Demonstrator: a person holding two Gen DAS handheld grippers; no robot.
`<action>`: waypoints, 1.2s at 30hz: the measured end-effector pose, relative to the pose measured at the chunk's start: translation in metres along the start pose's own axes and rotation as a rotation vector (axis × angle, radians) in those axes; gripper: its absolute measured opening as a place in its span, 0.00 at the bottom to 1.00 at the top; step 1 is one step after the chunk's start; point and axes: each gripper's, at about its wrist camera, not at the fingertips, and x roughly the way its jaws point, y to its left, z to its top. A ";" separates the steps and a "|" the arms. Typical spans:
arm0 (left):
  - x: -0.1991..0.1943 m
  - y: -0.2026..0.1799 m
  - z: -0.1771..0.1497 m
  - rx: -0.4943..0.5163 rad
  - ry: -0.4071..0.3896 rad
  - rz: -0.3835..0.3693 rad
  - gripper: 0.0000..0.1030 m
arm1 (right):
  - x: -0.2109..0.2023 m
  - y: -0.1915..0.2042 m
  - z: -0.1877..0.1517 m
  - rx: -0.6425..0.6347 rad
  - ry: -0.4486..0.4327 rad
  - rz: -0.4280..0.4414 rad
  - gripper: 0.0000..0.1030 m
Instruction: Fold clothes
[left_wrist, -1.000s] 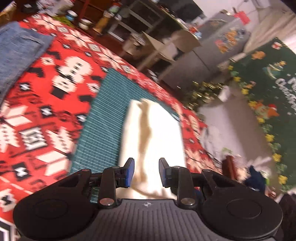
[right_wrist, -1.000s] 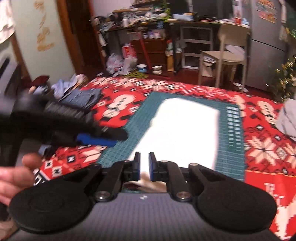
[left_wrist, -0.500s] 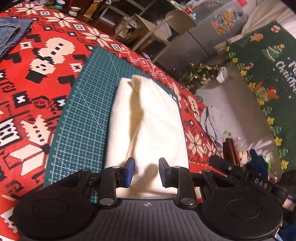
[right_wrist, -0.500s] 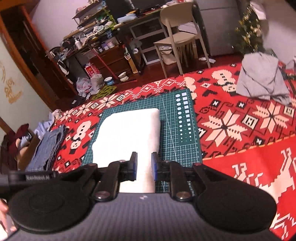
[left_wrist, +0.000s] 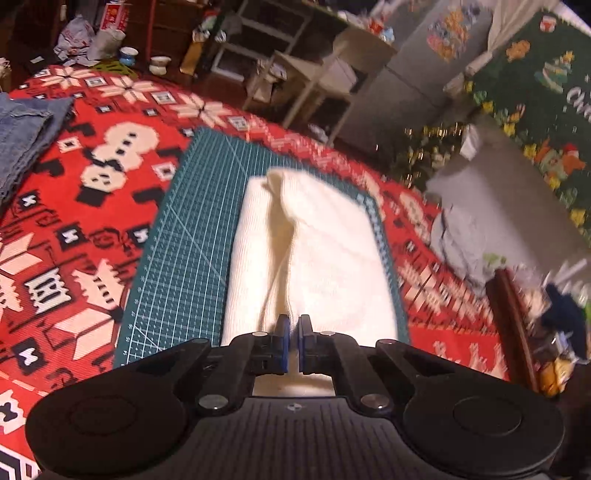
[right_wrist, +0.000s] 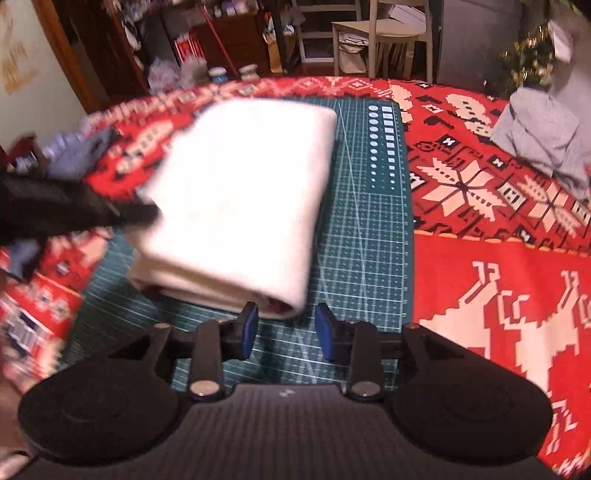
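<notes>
A white folded garment lies on a green cutting mat. In the left wrist view my left gripper is shut on its near edge, and a raised crease runs from the jaws to the far end. The right wrist view shows the garment as a thick folded stack on the mat. My right gripper hangs low at its near corner with its jaws opening. That corner sits just ahead of the fingertips, and the pads do not press on it. The left gripper appears dark and blurred at the stack's left edge.
A red patterned blanket covers the surface under the mat. Folded blue jeans lie at the far left, and a crumpled grey garment at the far right. A chair and cluttered shelves stand beyond the far edge.
My left jaws have closed on the garment's near edge. My right gripper has come down toward the stack's near corner and its jaws have widened.
</notes>
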 end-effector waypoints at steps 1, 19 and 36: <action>-0.004 0.001 0.002 -0.013 -0.011 -0.013 0.04 | 0.003 0.001 0.000 0.006 -0.004 -0.016 0.35; -0.023 0.021 0.008 -0.145 -0.055 -0.074 0.04 | -0.012 0.018 -0.006 0.018 -0.078 0.037 0.34; -0.004 0.045 -0.002 -0.191 0.045 0.083 0.04 | 0.008 0.016 -0.006 0.002 -0.027 -0.012 0.33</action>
